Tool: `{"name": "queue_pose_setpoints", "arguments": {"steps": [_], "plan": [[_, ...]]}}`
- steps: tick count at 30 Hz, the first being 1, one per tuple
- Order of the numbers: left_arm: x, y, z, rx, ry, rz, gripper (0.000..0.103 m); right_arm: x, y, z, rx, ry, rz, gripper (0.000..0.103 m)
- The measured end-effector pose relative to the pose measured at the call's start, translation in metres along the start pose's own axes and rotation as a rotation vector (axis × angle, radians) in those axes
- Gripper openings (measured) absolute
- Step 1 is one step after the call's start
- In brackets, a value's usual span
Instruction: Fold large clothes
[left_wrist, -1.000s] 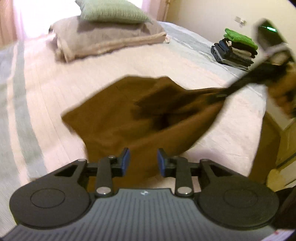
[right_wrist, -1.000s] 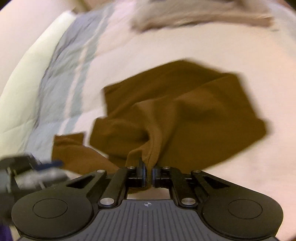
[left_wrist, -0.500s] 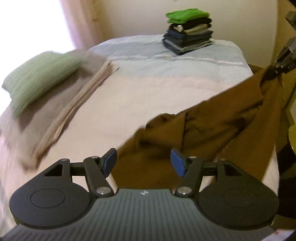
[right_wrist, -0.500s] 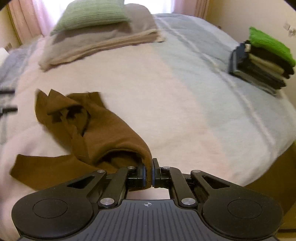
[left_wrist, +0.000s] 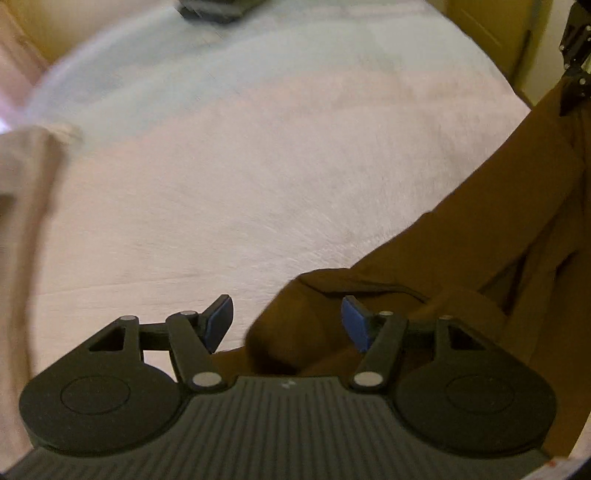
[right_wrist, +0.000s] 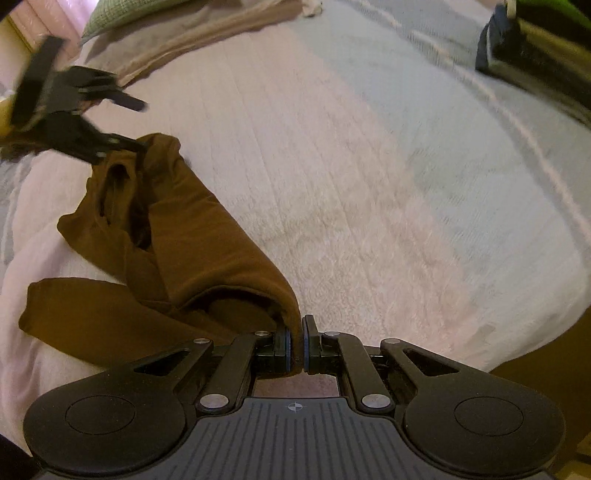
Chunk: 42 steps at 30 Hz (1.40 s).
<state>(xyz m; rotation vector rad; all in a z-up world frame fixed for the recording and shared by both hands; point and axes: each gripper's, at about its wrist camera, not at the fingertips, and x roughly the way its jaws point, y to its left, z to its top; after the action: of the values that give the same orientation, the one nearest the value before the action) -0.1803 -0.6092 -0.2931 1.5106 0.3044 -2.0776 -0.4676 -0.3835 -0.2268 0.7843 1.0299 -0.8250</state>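
Right tongs (right_wrist: 297, 341) clamped on brown garment (right_wrist: 192, 236) edge; left tongs (left_wrist: 286, 325) apart, bunched corner at 3 o'clock ungripped. Risk: closing off-centre misses cloth, garment sags crooked on bed (right_wrist: 369, 184).

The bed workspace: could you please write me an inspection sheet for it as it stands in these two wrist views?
Surface: bed with a pale pink cover and a grey-blue band.
Job's things: brown garment, bunched, lying on the bed.
Clutter: stack of folded clothes at the far corner; green pillow on a beige blanket.
Grippers: right gripper shut on a garment edge; left gripper open over another part of the garment, pads not pressing it.
Cables: nothing seen.
Surroundings: cream wall; view blurred.
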Motion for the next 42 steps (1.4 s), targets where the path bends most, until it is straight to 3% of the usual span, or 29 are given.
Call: {"name": "queue_pose_setpoints", "arguments": {"steps": [2, 5, 6, 7, 10, 15, 21, 24, 28, 32, 36, 39, 42], "plan": [[0.027, 0.01, 0.006, 0.001, 0.065, -0.085, 0.057, 0.006, -0.005, -0.001, -0.014, 0.005, 0.015, 0.002], [0.053, 0.018, 0.006, -0.012, 0.131, -0.169, 0.037, 0.01, -0.016, 0.0, -0.011, 0.01, 0.049, 0.002], [0.054, 0.018, 0.004, -0.016, 0.141, -0.18, 0.019, 0.012, -0.019, -0.001, -0.008, 0.01, 0.056, 0.002], [0.052, 0.018, 0.003, -0.028, 0.147, -0.173, 0.007, 0.011, -0.021, 0.0, -0.009, 0.008, 0.066, 0.002], [0.023, 0.016, 0.002, -0.119, 0.109, -0.122, 0.005, 0.003, -0.023, 0.014, -0.03, -0.015, 0.089, 0.002], [-0.083, 0.016, -0.013, -0.352, -0.027, 0.096, 0.003, -0.037, -0.021, 0.063, -0.128, -0.173, 0.096, 0.002], [-0.265, -0.006, -0.038, -0.571, -0.296, 0.464, 0.003, -0.136, -0.009, 0.121, -0.21, -0.5, 0.046, 0.002], [-0.337, -0.039, -0.041, -0.58, -0.39, 0.607, 0.003, -0.185, 0.015, 0.125, -0.259, -0.646, 0.024, 0.002], [-0.4, -0.107, -0.051, -0.566, -0.488, 0.745, 0.003, -0.24, 0.053, 0.094, -0.305, -0.805, -0.016, 0.002], [-0.439, -0.2, -0.074, -0.606, -0.575, 0.827, 0.003, -0.287, 0.086, 0.043, -0.341, -0.913, -0.037, 0.002], [-0.475, -0.273, -0.088, -0.625, -0.607, 0.857, 0.003, -0.327, 0.107, 0.002, -0.379, -0.966, -0.041, 0.002], [-0.507, -0.297, -0.092, -0.64, -0.649, 0.855, 0.003, -0.353, 0.112, -0.007, -0.398, -0.998, -0.03, 0.002], [-0.54, -0.292, -0.089, -0.657, -0.686, 0.85, 0.003, -0.378, 0.119, 0.002, -0.44, -1.042, -0.039, 0.002]]}}
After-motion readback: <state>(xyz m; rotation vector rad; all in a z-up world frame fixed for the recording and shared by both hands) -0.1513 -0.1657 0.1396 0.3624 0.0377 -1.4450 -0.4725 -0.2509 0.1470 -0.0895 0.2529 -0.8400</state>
